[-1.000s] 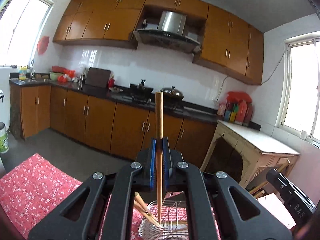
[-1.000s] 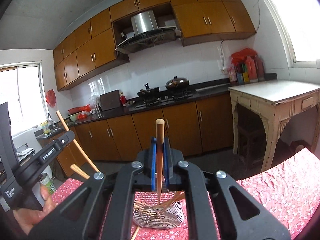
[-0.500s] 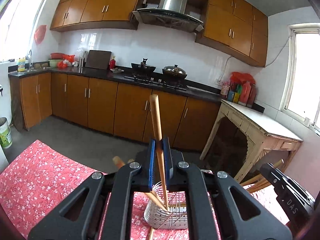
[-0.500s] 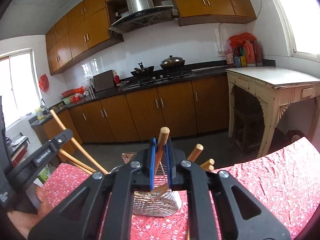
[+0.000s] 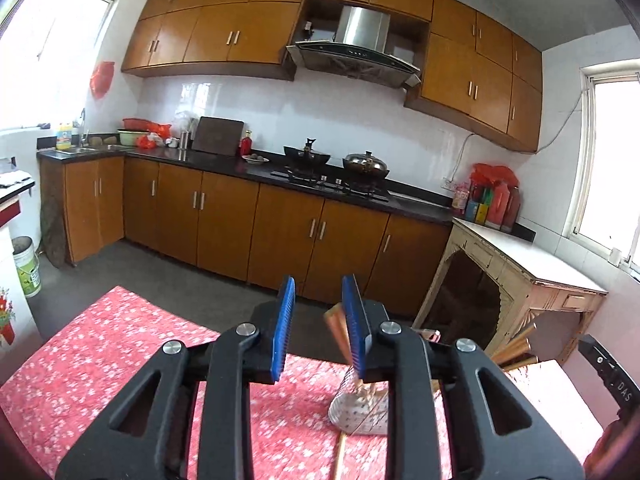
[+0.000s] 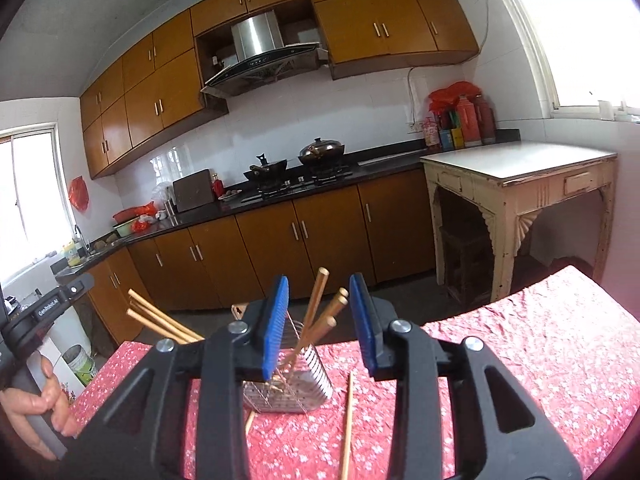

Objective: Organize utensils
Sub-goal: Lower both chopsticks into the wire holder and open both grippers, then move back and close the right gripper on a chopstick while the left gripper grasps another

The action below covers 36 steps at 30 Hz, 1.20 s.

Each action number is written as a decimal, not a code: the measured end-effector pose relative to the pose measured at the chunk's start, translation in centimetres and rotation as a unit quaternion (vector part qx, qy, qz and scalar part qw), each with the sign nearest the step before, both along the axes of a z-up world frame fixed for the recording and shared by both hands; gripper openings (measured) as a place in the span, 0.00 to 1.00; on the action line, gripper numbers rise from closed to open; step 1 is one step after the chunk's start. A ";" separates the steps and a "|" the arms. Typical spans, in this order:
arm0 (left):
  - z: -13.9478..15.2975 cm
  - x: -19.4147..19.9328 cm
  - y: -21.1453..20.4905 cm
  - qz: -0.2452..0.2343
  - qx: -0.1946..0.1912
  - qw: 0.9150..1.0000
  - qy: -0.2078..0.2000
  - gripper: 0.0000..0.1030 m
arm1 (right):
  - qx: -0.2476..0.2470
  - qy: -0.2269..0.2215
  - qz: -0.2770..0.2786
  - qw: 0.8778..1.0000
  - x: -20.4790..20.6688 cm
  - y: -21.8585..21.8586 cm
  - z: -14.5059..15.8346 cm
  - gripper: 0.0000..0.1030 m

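Note:
A metal wire utensil holder point(image 6: 296, 388) stands on the red floral tablecloth point(image 6: 520, 360) with several wooden chopsticks point(image 6: 316, 308) leaning in it. My right gripper point(image 6: 320, 324) is open and empty just above it. The holder also shows in the left wrist view point(image 5: 360, 412), low and right of centre. My left gripper point(image 5: 320, 328) is open and empty, with the chopstick tops point(image 5: 334, 326) beside its right pad. A loose chopstick point(image 6: 347, 420) lies on the cloth right of the holder; it also shows in the left wrist view point(image 5: 340, 456). The other gripper's body point(image 6: 44, 312) is at far left.
Kitchen counter with a stove and pots point(image 5: 336, 164) runs along the far wall. A cream side table point(image 6: 520, 176) stands at the right. A bucket point(image 5: 26, 268) sits on the floor at left. The cloth-covered table's far edge is just behind the holder.
Both grippers have opened and let go of their chopsticks, which now stand in the holder. Both grippers have tilted down and pulled back a little.

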<state>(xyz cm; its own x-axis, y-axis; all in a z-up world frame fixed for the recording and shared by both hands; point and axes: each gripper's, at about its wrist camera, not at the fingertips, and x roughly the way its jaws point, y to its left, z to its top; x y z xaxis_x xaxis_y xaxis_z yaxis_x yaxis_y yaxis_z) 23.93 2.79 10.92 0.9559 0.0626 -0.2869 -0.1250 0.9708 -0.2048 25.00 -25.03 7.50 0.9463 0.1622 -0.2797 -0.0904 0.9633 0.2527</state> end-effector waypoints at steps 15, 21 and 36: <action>-12.2 -4.2 0.4 -0.059 0.015 0.986 0.158 0.33 | -0.034 0.212 0.048 0.975 -2.7 1.7 -15.0 0.31; -16.3 -3.3 -1.9 -0.103 0.020 0.971 0.214 0.34 | -0.054 0.274 0.065 0.958 -1.0 4.1 -18.9 0.30; -20.3 -1.4 -6.6 -0.143 0.049 0.952 0.266 0.43 | -0.091 0.287 0.009 0.954 0.9 2.7 -20.5 0.07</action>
